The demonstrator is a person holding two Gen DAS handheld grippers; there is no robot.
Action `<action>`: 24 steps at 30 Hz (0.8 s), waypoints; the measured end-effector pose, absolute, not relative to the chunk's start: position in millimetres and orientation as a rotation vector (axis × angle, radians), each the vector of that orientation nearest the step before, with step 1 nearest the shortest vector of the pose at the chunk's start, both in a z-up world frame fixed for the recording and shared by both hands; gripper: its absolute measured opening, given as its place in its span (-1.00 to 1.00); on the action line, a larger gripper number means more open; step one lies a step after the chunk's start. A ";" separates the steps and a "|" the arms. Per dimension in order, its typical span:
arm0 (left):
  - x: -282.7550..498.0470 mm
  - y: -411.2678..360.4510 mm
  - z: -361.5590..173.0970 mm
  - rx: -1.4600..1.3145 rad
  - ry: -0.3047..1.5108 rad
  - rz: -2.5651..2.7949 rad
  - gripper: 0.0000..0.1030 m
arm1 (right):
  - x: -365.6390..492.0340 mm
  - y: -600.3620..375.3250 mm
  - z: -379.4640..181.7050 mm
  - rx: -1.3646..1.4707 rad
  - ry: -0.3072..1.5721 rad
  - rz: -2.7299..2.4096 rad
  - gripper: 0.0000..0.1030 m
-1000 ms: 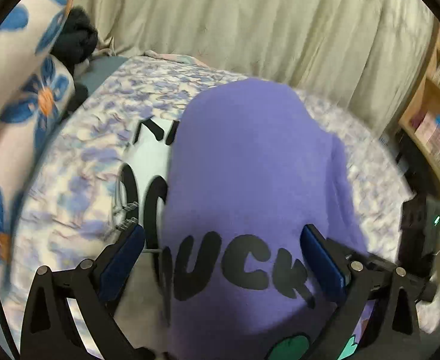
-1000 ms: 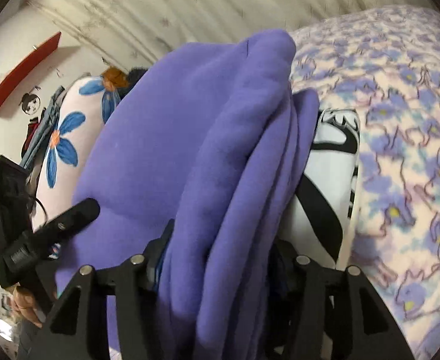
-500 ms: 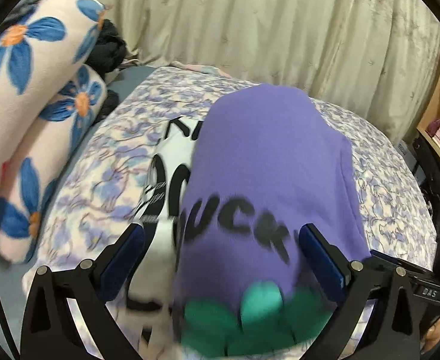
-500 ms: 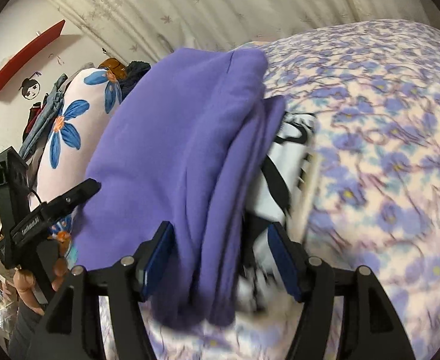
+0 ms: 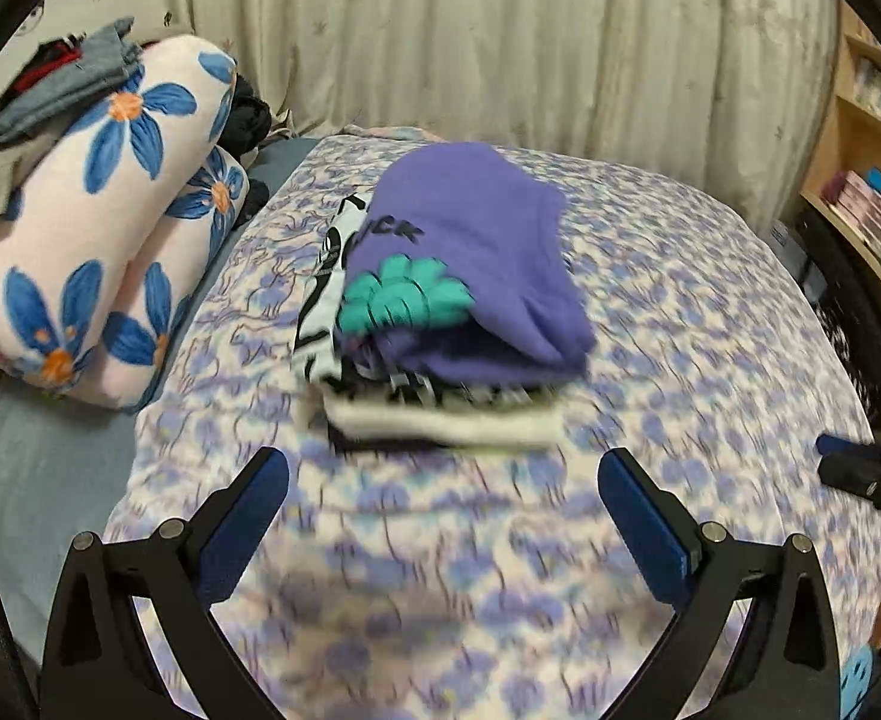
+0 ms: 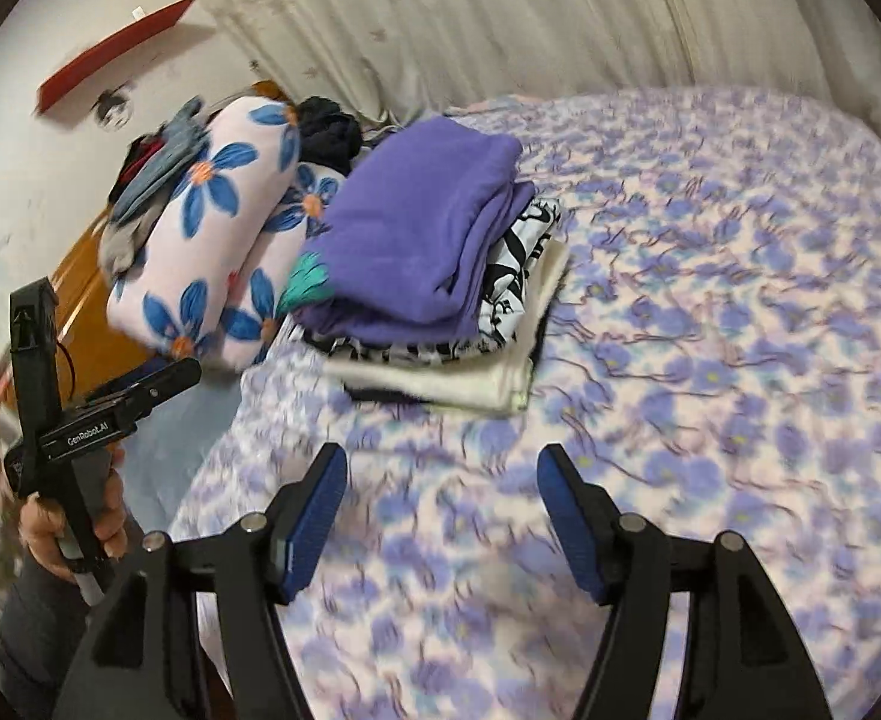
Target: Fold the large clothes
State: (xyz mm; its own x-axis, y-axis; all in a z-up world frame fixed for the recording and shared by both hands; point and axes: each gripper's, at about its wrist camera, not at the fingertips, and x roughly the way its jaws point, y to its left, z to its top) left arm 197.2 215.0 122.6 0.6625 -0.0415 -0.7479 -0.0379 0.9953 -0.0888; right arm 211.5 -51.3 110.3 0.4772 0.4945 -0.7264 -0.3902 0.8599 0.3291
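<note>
Purple sweatshirt sits folded atop the clothes stack; my left gripper and right gripper hang spread and empty before it.

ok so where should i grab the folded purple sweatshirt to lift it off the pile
Probably the rounded fold edge of the purple sweatshirt on the side facing the open bedspread. There the layers are doubled over, so one pinch gathers them all. Come in low from that side; the near end shows loose layer edges that could spill open.
</note>
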 end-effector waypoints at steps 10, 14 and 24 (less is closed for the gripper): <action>80.6 145.7 135.9 -0.117 0.804 -0.070 0.99 | 116.3 -92.0 126.1 0.113 0.879 0.526 0.39; 56.4 120.8 123.1 -0.111 0.807 -0.080 0.99 | 93.0 -108.9 106.6 0.132 0.878 0.477 0.39; 11.8 50.6 66.0 -0.128 0.800 -0.068 0.99 | 27.1 -137.6 52.4 0.159 0.854 0.247 0.47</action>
State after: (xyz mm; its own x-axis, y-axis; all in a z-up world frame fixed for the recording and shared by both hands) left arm 11.8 50.6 66.0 0.6952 -0.1088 -0.7105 0.0118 0.9901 -0.1400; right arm 27.1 -137.6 52.4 0.6306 0.2784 -0.7244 -0.1512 0.9596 0.2371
